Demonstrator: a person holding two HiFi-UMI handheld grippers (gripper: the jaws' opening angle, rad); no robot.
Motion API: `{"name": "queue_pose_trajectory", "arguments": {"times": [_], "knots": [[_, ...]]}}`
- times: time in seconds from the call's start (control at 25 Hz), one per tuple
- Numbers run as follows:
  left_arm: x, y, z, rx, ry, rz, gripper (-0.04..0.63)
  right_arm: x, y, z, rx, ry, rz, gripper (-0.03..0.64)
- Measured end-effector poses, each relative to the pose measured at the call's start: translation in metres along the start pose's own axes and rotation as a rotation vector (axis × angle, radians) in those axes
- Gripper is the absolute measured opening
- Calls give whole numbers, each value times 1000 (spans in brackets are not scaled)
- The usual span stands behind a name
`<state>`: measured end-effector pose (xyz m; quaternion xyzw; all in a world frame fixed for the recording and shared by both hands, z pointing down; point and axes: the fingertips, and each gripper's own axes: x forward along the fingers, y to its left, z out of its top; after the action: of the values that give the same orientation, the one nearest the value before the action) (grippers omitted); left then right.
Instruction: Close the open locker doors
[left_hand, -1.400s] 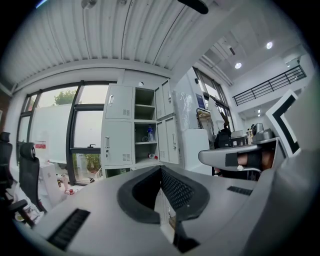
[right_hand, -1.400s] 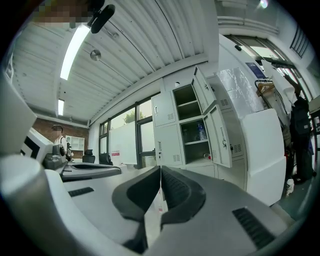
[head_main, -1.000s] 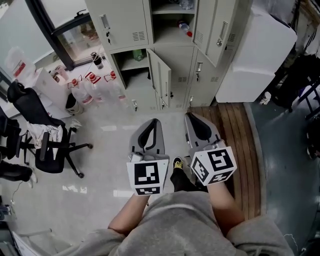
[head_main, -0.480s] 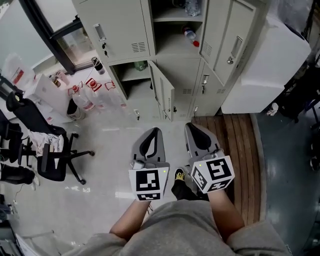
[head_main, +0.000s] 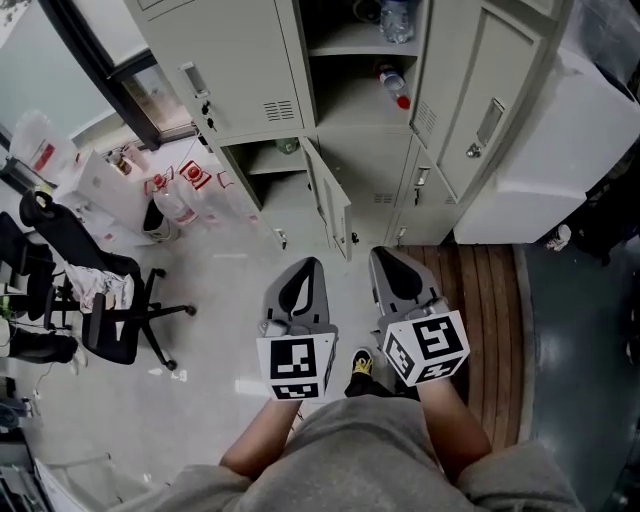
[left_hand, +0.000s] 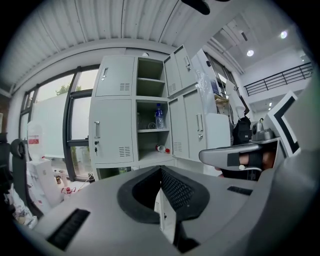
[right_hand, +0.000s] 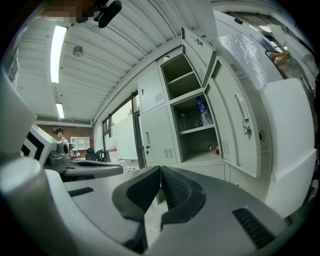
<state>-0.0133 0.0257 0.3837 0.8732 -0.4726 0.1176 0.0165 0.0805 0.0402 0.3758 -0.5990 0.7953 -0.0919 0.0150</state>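
A pale grey locker bank (head_main: 255, 70) stands ahead. The bottom door (head_main: 330, 205) swings out toward me, and a taller door (head_main: 480, 95) hangs open at the right. Open compartments hold a water bottle (left_hand: 159, 116) and a lying red-capped bottle (head_main: 394, 86). Another upper door (left_hand: 175, 70) is open in the left gripper view. My left gripper (head_main: 309, 264) and right gripper (head_main: 380, 254) are held side by side over the floor, short of the lockers. Both are shut with nothing between the jaws.
A black office chair (head_main: 95, 300) stands at the left. Several plastic bottles (head_main: 180, 200) and bags lie by the window. A white cabinet (head_main: 545, 170) sits right of the lockers, above a wooden floor strip (head_main: 490, 310). A person's foot (head_main: 357, 362) shows below.
The lockers have grown larger and shifted down in the head view as I came closer. Both grippers stay shut and side by side.
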Motion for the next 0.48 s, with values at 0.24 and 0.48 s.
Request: {"name": "queue_pose_trajectory", "arguments": {"times": [0.24, 0.48], "knots": [[31, -1, 8, 11, 2, 26, 8, 23, -26, 3, 11, 0, 33, 29], [50, 2, 10, 15, 8, 62, 9, 41, -43, 3, 13, 1, 68, 29]]}}
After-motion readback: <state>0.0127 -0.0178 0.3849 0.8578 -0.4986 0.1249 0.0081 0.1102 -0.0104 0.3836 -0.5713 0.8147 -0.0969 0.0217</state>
